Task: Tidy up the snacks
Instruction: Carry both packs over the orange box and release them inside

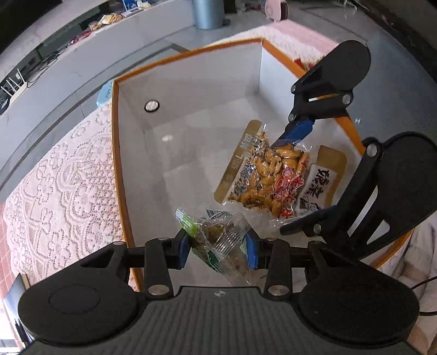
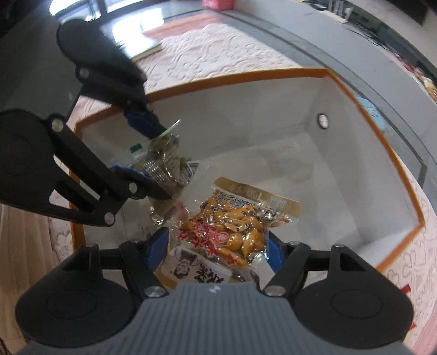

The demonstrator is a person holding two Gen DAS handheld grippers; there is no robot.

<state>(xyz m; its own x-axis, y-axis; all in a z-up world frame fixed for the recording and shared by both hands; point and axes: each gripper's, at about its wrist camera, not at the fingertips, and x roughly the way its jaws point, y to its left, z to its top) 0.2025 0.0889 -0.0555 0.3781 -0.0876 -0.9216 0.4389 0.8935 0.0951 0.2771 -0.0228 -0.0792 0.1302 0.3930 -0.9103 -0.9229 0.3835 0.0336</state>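
A white box with an orange rim (image 1: 188, 54) (image 2: 240, 74) sits on a pink lace cloth. My left gripper (image 1: 218, 250) (image 2: 153, 147) is shut on a clear packet with green print (image 1: 218, 240) (image 2: 166, 161), held over the box's inside. My right gripper (image 2: 215, 245) (image 1: 306, 169) is shut on a clear bag of yellow beans (image 2: 232, 229) (image 1: 270, 174) with a gold top strip and a white label. Both packets hang just above the box floor, side by side, and their crinkled edges nearly touch.
The pink lace cloth (image 1: 60, 180) (image 2: 218, 49) covers the surface around the box. A grey counter (image 1: 82, 54) with cables and snack bags runs behind, with a grey bin (image 1: 207, 13) beside it. The box's far half (image 1: 196, 123) holds nothing.
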